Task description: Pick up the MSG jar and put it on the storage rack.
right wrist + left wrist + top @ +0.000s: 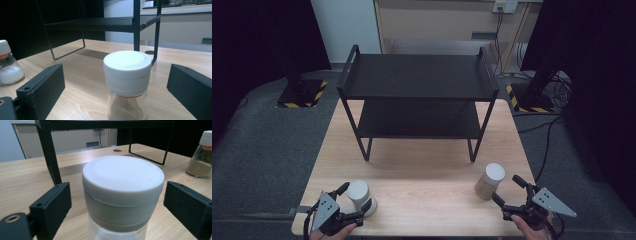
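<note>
1. Jars come first: we see 2 of them on the wooden table (pixel 422 170), both near its front edge and well apart from each other.
2. At the front left, the white-lidded jar (pixel 359 196) stands upright between the jaws of our left gripper (pixel 357 197). In the left gripper view this jar (pixel 122 195) sits in the middle of the gap, with its clear body holding something white.
3. We read the left gripper (pixel 120 212) as wide open: the jaws stand on either side of the lid, with bare table showing between each jaw and the jar, so it has hold of nothing.
4. At the front right, the jar of brown powder (pixel 490 181) stands upright, just ahead of our right gripper (pixel 507 191). In the right gripper view that jar (pixel 127 85) has a white lid with an orange ring below it.
5. Our right gripper (pixel 117 95) is also spread wide, its 2 jaws well clear of the jar on both sides, gripping nothing.
6. Each gripper view also catches the other jar off to one side: the brown one (pixel 202 155) at the right edge, the white one (pixel 8 65) at the left edge.
7. Farther back, a black rack (pixel 418 102) with 2 shelves stands on the far half of the table, both shelves bare.
8. Beyond the table we see grey carpet (pixel 262 145) and a pale wall (pixel 437 22).
</note>
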Demonstrator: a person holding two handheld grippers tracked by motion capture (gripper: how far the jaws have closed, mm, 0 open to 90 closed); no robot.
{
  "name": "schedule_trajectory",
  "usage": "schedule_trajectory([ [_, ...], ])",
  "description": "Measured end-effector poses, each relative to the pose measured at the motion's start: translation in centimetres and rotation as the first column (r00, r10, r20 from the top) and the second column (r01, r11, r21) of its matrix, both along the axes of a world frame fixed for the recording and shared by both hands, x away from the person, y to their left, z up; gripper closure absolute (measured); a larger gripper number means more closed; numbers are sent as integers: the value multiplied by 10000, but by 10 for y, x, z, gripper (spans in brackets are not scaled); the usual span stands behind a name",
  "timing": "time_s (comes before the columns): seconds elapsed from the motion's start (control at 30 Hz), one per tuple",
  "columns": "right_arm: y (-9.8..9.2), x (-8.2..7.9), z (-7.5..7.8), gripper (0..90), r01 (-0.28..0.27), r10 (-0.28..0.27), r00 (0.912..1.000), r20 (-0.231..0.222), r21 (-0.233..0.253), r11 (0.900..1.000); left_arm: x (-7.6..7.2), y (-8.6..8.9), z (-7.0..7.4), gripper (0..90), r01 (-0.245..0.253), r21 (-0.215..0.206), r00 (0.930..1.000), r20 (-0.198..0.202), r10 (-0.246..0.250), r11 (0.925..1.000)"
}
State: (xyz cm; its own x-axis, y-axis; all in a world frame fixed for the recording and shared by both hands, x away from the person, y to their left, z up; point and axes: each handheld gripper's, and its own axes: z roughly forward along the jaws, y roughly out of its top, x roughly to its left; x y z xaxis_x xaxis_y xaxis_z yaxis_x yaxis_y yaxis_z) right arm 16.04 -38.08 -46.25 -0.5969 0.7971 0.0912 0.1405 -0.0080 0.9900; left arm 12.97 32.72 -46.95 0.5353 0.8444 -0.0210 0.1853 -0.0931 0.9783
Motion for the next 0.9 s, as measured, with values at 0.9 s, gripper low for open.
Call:
schedule_trajectory([
  [0.9, -9, -2, -2, 30, 105, -106, 9999, 4, 315, 9994, 1, 8, 8, 325, 435, 28, 9990, 61, -435, 9991],
])
